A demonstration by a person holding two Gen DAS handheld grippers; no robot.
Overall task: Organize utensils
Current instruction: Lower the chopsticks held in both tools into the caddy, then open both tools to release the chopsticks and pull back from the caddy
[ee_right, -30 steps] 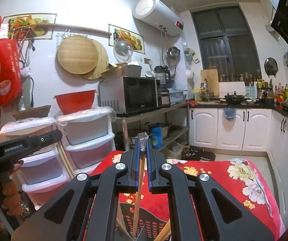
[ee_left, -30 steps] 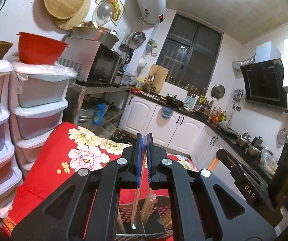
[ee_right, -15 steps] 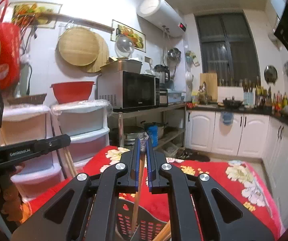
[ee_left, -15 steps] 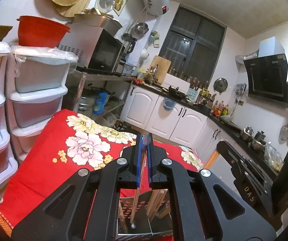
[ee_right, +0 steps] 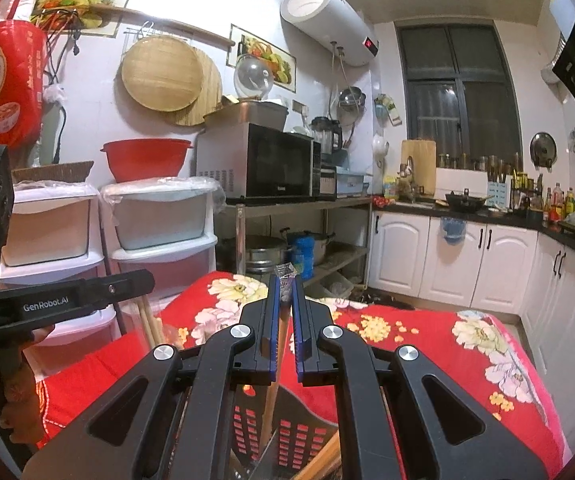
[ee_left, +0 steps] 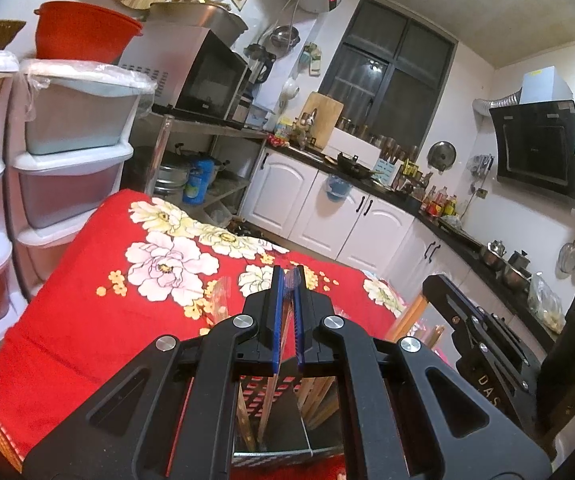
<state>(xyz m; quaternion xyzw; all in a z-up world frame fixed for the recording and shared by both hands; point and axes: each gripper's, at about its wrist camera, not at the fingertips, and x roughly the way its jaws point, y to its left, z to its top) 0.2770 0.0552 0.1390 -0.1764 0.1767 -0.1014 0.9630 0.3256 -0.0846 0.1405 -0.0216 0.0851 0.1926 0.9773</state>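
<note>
My left gripper (ee_left: 287, 280) is shut on a plastic-wrapped pair of wooden chopsticks (ee_left: 275, 384), whose lower end hangs inside a black slotted utensil holder (ee_left: 271, 440) on the red floral tablecloth. My right gripper (ee_right: 285, 288) is shut on another wrapped pair of chopsticks (ee_right: 271, 400), also reaching down into the same holder (ee_right: 283, 436). More chopsticks (ee_left: 319, 396) stand in the holder's right compartment. The right gripper's body (ee_left: 483, 344) shows in the left wrist view, and the left gripper's body (ee_right: 55, 300) in the right wrist view.
The table has a red floral cloth (ee_left: 99, 292). Stacked plastic drawers (ee_left: 63, 152) stand at its left. A metal rack with a microwave (ee_right: 263, 164) stands behind. White cabinets and a cluttered counter (ee_right: 467, 240) line the far wall.
Both wrist views tilted down slightly and show more tablecloth. The chopsticks in both grippers sit a little lower in the holder. Both grippers stay shut.
</note>
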